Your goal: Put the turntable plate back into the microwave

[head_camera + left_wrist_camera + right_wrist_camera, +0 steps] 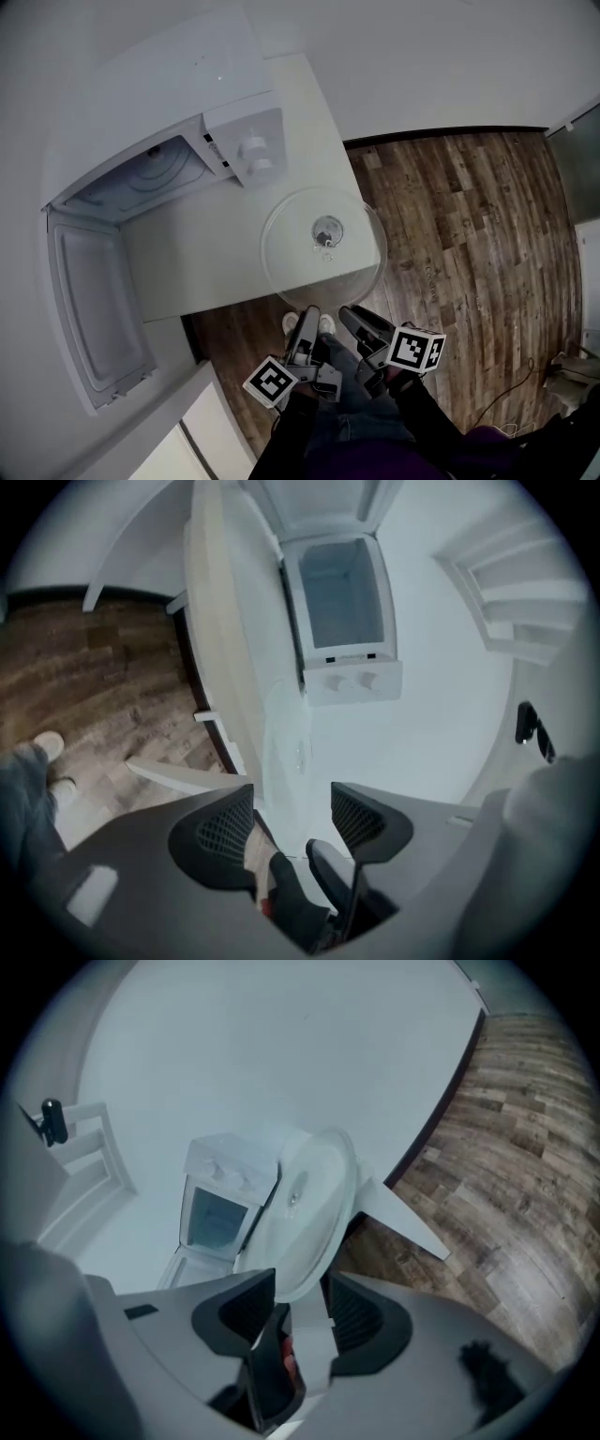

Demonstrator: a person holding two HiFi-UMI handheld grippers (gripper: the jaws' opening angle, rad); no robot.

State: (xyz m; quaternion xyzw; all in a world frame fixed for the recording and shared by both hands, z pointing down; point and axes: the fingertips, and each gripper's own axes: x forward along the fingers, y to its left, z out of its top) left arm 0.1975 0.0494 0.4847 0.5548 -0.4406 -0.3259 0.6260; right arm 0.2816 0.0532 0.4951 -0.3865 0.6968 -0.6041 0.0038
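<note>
The clear glass turntable plate [291, 246] lies flat on the white counter [206, 262], and its near rim hangs over the counter's edge. The white microwave [150, 112] stands at the back left with its door [94, 300] swung open and its cavity bare. My left gripper [307, 315] sits just below the plate's near rim, jaws apart. Through the left gripper view [291, 808] the plate [281, 728] shows edge-on ahead, with nothing pressed by the pads. My right gripper [352, 314] is open too. The plate's rim [309, 1204] reaches into its gap [298, 1297] without being pinched.
Wooden floor [469, 234] spreads to the right of the counter. A person's shoes [292, 323] stand right under the plate's overhang. A white cabinet edge [216, 422] lies at the lower left. The microwave's knobs [255, 155] face the plate.
</note>
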